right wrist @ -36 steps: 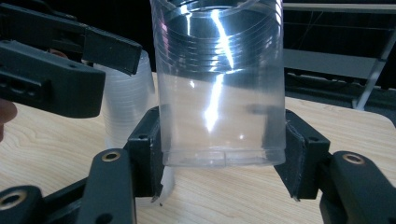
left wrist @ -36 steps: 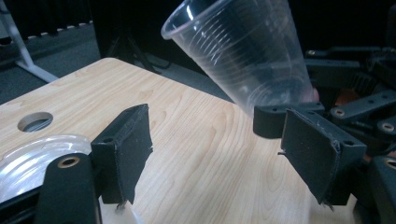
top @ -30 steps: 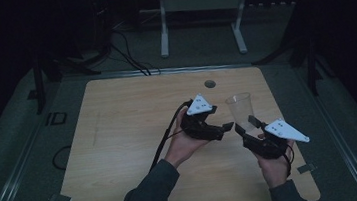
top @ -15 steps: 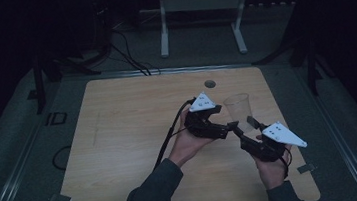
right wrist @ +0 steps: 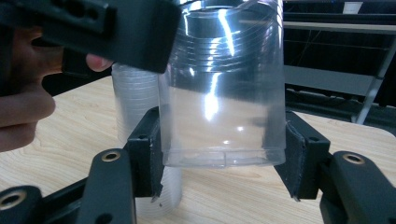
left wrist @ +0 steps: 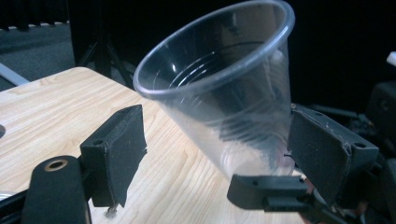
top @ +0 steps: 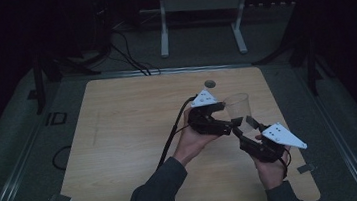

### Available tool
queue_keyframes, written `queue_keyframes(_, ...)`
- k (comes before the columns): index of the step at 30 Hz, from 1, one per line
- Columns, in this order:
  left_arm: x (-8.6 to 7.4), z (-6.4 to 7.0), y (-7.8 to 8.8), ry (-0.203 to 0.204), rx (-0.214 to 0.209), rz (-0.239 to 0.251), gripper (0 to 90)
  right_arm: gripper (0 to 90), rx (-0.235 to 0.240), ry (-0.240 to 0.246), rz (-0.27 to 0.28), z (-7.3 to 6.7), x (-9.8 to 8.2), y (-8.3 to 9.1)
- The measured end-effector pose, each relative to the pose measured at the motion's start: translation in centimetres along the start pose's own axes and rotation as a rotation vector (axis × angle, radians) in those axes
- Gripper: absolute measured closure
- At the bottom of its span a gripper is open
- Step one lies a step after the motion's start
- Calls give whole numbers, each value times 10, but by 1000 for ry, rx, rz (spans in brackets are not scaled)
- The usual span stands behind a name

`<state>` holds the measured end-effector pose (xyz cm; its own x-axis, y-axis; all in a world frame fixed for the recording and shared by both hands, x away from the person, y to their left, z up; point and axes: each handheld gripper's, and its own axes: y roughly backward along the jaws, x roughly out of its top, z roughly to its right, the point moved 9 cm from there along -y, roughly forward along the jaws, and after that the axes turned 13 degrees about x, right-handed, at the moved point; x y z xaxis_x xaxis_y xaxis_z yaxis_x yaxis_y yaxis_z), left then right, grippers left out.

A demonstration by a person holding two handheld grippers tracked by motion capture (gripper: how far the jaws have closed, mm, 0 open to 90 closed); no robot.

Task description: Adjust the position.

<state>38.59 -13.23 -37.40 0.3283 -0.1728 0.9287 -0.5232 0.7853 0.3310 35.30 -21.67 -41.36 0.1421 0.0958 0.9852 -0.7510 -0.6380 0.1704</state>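
The wooden desk (top: 121, 151) is mostly bare. Above its right half a clear plastic cup (top: 238, 107) hangs in the air, mouth up and leaning a little, long axis near upright. The right tool (top: 240, 127) clamps its base, pads pressed to both sides. The left tool (top: 223, 126) has just been opening; its pads flank the cup without pressing. The handover looks nearly done; withdrawing the left tool and setting the cup down remain.

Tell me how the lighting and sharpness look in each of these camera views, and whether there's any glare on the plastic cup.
High view: dim and underexposed, surroundings nearly black, the wooden table the brightest area. Left gripper view: clear plastic cup sharp, mild highlights on its rim, black background. Right gripper view: bright vertical glare streaks on the cup's wall, the near left gripper slightly soft.
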Motion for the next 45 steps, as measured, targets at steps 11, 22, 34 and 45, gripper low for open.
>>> queue_keyframes(11, 4, 6, -6, 33, -24, 7, 195, 417, 4, 6, 9, -3, 0, -1)
queue_keyframes(22, 6, 6, -11, 93, -37, 17, 191, 417, 18, 5, 5, -5, -1, -2)
queue_keyframes(34, 8, 8, -8, 95, -36, 37, 274, 391, 40, 24, -13, -6, -2, -2)
queue_keyframes(45, 2, 7, -9, 10, 20, 10, 300, 325, 90, 11, -57, -4, 1, 0)
